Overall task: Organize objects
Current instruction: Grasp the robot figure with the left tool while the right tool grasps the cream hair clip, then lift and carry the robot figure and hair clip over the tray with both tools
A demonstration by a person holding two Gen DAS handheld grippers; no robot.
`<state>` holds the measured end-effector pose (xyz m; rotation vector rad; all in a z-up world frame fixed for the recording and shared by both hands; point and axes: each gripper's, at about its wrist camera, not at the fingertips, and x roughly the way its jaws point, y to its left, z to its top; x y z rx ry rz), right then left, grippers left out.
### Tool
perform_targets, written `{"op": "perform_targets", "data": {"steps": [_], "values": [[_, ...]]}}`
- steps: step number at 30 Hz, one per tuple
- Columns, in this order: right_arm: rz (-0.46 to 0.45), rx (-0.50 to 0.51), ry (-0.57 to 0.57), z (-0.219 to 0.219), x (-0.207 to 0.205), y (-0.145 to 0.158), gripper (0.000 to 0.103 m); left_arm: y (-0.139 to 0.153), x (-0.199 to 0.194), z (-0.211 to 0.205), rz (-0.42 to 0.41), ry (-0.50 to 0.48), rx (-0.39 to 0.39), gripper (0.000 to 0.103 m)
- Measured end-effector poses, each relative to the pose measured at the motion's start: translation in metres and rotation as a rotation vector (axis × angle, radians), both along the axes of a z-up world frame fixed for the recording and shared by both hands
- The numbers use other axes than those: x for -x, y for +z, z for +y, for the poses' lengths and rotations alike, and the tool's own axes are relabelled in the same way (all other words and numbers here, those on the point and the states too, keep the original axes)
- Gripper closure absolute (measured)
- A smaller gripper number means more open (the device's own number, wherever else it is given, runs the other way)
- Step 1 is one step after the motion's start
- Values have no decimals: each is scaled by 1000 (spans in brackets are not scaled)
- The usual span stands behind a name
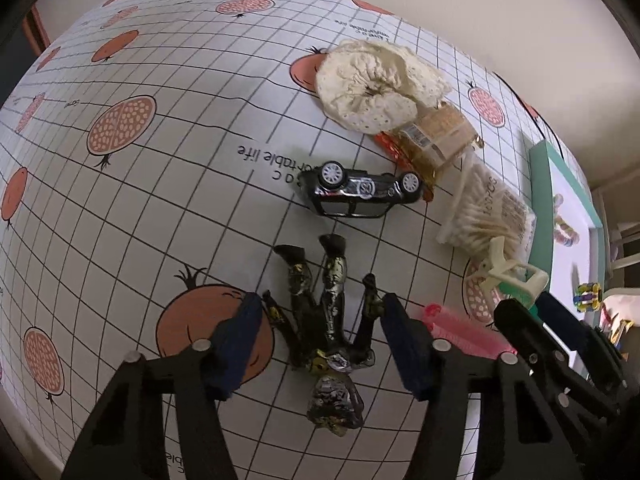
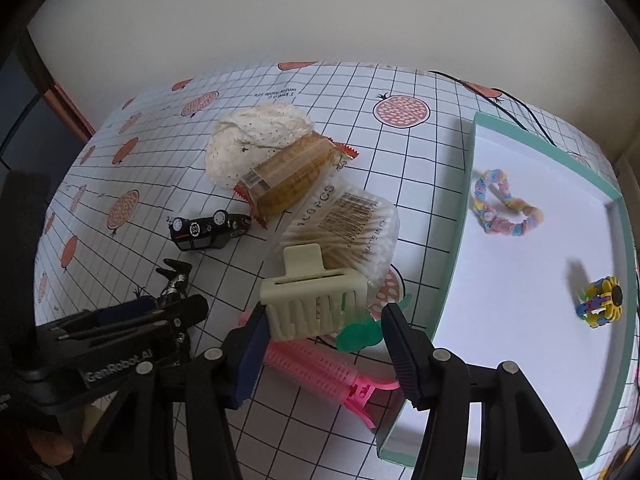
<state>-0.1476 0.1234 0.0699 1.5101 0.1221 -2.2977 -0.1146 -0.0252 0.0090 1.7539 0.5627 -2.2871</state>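
Observation:
A black and gold toy figure lies on the tablecloth between the fingers of my left gripper, which is open around its body without touching it. Just beyond lies a black toy car on its side. My right gripper is open above a pink hair roller, with a cream claw clip just ahead. A bag of cotton swabs, a biscuit packet and a cream crocheted piece lie behind. The teal-rimmed white tray holds a pastel scrunchie and a colourful flower toy.
The table carries a white grid cloth with pomegranate prints. A green round piece lies by the roller. The wall stands close behind the table. My left gripper shows at the lower left of the right wrist view.

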Motion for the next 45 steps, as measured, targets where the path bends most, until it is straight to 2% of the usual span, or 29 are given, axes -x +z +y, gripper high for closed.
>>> {"op": "perform_targets", "data": {"steps": [4, 7, 8, 13, 23, 31, 37, 45], "values": [[-1, 10, -3, 2, 0, 1, 44, 2, 1, 4, 8, -11, 7, 44], [-1, 19, -5, 3, 1, 3, 44, 7, 0, 5, 26, -12, 20, 53], [-1, 22, -4, 4, 1, 3, 44, 11, 0, 5, 39, -15, 20, 59], [3, 35, -5, 7, 0, 7, 44, 7, 9, 13, 31, -25, 32, 59], [10, 57, -8, 11, -2, 12, 44, 17, 14, 20, 51, -26, 46, 59], [43, 71, -29, 21, -4, 23, 44, 40, 16, 28, 104, -20, 80, 60], [62, 89, -65, 36, -7, 35, 44, 66, -6, 27, 150, -32, 92, 59], [90, 100, -112, 59, -9, 52, 44, 87, -7, 49, 195, -66, 95, 59]]}}
